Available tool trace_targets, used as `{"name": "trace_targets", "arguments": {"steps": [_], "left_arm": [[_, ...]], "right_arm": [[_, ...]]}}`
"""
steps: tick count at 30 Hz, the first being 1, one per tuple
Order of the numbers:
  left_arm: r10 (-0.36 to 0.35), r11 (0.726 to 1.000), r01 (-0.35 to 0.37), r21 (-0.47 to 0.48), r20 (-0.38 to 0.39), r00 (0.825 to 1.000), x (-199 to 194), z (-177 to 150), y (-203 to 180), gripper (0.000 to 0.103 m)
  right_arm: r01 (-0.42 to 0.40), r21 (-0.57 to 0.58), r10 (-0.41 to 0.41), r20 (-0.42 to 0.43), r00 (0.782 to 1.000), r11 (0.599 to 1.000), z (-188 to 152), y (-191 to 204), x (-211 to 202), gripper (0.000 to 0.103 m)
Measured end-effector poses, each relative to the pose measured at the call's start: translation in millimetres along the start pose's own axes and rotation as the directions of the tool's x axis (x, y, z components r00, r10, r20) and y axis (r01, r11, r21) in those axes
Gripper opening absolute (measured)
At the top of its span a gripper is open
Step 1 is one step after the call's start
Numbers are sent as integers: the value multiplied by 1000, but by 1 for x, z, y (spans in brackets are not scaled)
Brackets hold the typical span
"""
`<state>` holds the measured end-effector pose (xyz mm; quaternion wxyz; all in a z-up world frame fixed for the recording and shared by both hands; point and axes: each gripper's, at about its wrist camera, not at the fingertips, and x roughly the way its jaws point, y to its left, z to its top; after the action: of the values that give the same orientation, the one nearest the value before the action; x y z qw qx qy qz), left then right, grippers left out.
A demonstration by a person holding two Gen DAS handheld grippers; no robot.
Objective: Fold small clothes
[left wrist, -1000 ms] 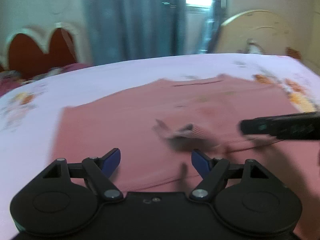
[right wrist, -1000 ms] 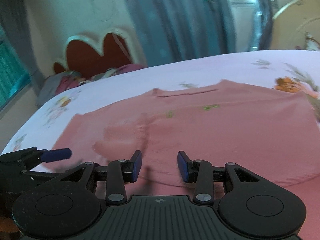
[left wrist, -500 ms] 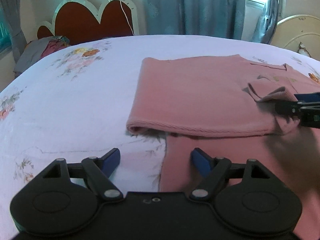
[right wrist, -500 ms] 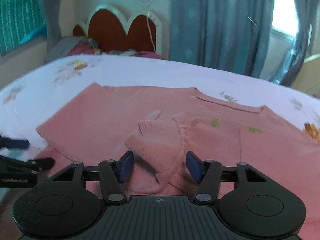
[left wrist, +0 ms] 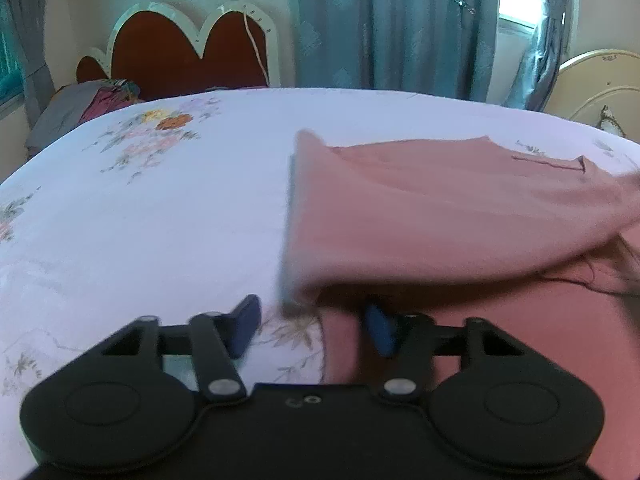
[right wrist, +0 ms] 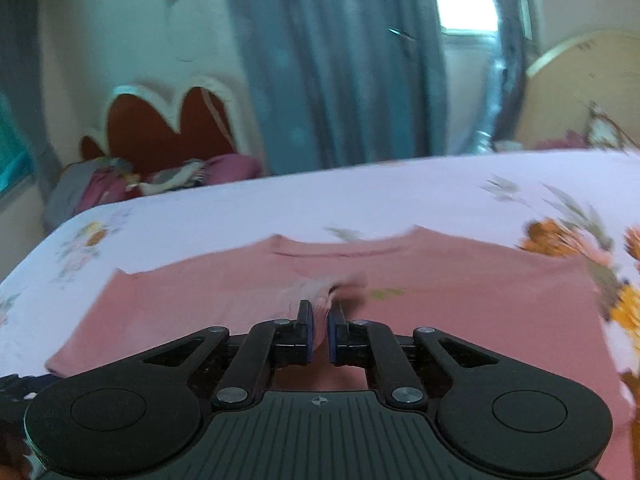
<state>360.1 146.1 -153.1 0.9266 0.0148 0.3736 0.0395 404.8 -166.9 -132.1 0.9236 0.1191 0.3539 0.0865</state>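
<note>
A pink sweater (left wrist: 440,208) lies on the bed, its left side folded over the body. My left gripper (left wrist: 312,328) is open, its jaws on either side of the fold's near corner, which is lifted and blurred. In the right wrist view the sweater (right wrist: 460,304) spreads across the sheet with its neckline at the far side. My right gripper (right wrist: 319,332) is shut on the sweater's ribbed sleeve cuff (right wrist: 316,294), bunched between the blue pads.
The bed has a white floral sheet (left wrist: 140,208). A heart-shaped red headboard (left wrist: 188,52) and a pile of clothes (left wrist: 100,96) sit at the far left. Blue curtains (right wrist: 340,60) hang behind. A cream headboard (left wrist: 596,80) stands at the right.
My right gripper has closed on the sleeve cuff. My left gripper moved forward to the folded edge, whose near corner now lifts off the sheet.
</note>
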Motion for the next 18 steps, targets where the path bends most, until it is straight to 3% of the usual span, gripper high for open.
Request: {"name": "trace_targets", "arguments": {"steps": [4,7,9,13,17,18], "left_arm": [[-7,1000,7,16,20,1000,-3,0,-6,31],[-5,999,4,49,24,1000,-2,-1,-11,17],[1,998,-2,62,20,1000,0,-3,-12,16],[-4,999,4,43,5,1000,-3,-1,-7,15],[-43,998,44,50,-20,999,-11,0,2,21],[-52,998,53,40,-25,998,-14,1,4,27]], "right_arm": [[55,43,-55,-5,998,998,-7,-24,-3,6],[99,-17,-99,33,995,995,-13,-26,-13,6],[93,-34,-94,-15,995,995,-22,-28,-7,6],[85,39,-81,-106,991,996,-34,-48,1,7],[94,73,-88,-76,993,993,-29,-60,-16,7],[93,79,-88,-64,994,993,-25,-63,-19,7]]}}
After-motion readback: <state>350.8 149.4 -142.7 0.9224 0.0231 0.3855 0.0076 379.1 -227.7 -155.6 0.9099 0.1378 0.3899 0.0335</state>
